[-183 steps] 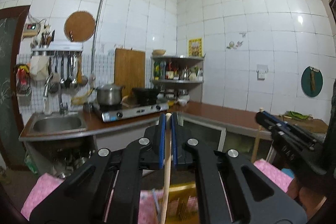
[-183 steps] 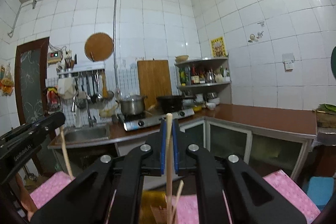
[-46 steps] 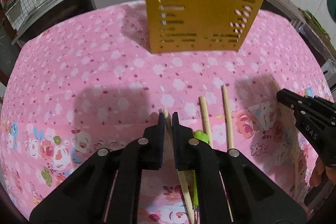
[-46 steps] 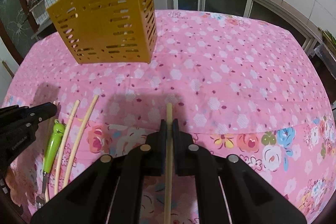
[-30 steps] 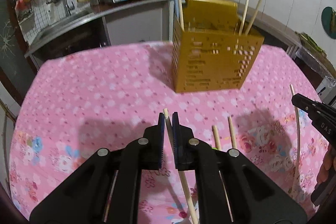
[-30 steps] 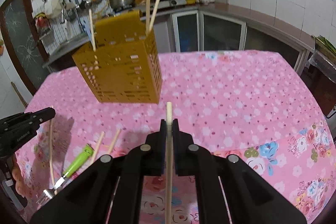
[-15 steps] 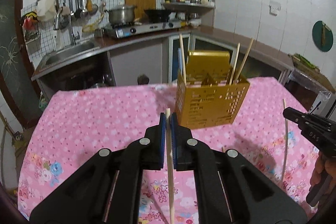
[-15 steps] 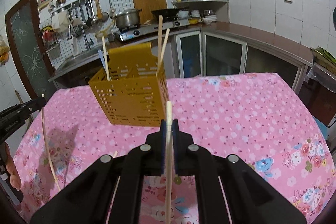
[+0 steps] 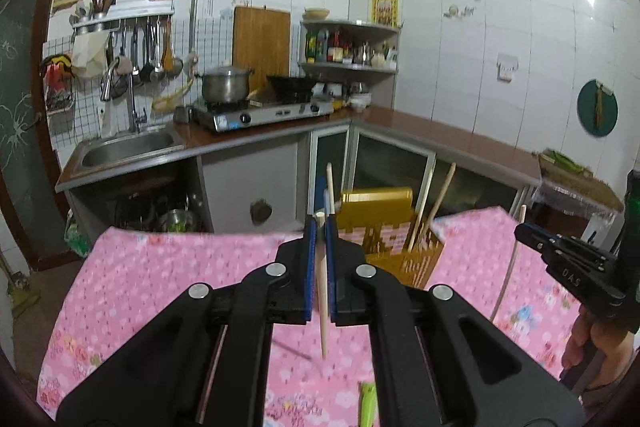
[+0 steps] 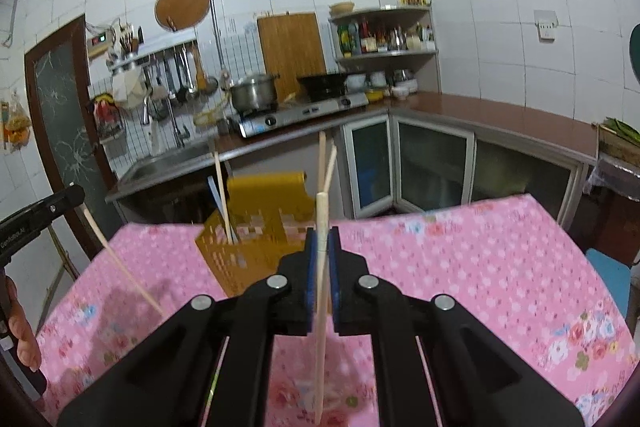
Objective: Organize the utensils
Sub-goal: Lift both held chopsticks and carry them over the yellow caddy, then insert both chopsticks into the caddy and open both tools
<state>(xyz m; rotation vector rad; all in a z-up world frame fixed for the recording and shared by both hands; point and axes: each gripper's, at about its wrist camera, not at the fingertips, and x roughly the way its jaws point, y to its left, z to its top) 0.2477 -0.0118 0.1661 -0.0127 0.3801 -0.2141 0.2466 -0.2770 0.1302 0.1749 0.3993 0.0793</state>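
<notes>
Each gripper's fingers pinch a slim round wooden chopstick.

Two fisheye views, each mounted just behind a gripper and looking forward along its two fingers, held above a table with pink floral cloth. Left wrist view: facing the tiled kitchen corner, with the left gripper filling the lower frame, very near the lens, and the right gripper entering at the right edge. Right wrist view: facing the same corner from a little further right, with the left one at the left edge. Shared by both: yellow slotted utensil holder, sink, gas stove, corner shelf, wooden cutting board.
</notes>
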